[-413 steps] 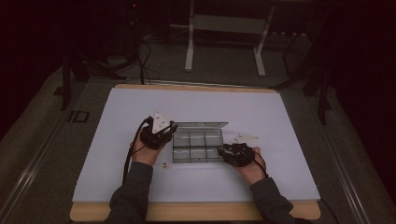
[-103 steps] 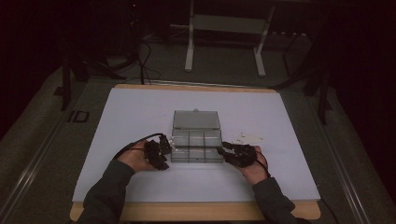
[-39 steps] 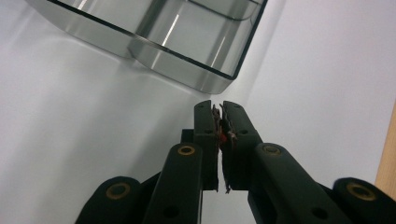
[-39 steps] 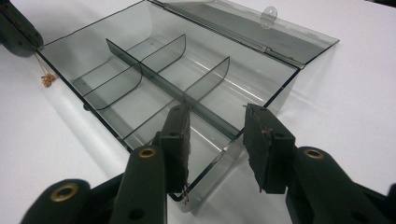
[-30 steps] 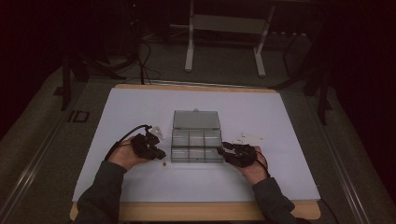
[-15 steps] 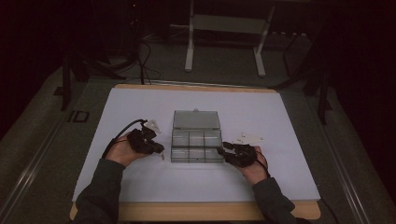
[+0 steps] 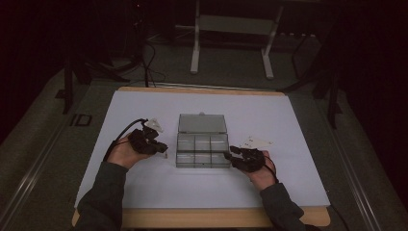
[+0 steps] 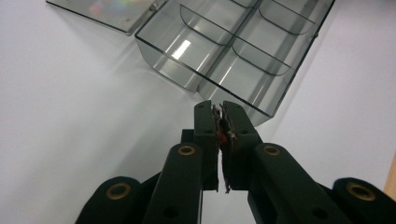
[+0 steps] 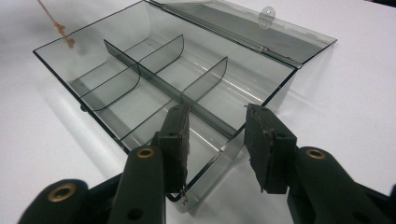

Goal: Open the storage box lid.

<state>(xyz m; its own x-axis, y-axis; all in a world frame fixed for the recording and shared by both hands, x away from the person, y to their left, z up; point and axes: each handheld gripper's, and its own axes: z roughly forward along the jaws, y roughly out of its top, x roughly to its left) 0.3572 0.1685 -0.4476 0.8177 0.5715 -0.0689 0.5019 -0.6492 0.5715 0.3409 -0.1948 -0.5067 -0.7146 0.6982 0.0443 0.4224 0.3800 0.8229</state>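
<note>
My left fingers [image 8: 219,122] pinch a small reddish-brown bit beside the open clear box [image 7: 202,144] mid-counter [image 7: 288,125] while my right fingers [image 9: 217,135] straddle its corner, parted; next, drop it into a compartment.

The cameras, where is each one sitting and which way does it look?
High view: sits above the person's side, looks forward and down on the table; both forearms, left hand-held gripper and right hand-held gripper show.
Left gripper view: rides the left hand-held gripper, looks along its nearly shut jaws at the clear box.
Right gripper view: rides the right hand-held gripper, looks along its parted jaws into the box.
All three share the clear box.
</note>
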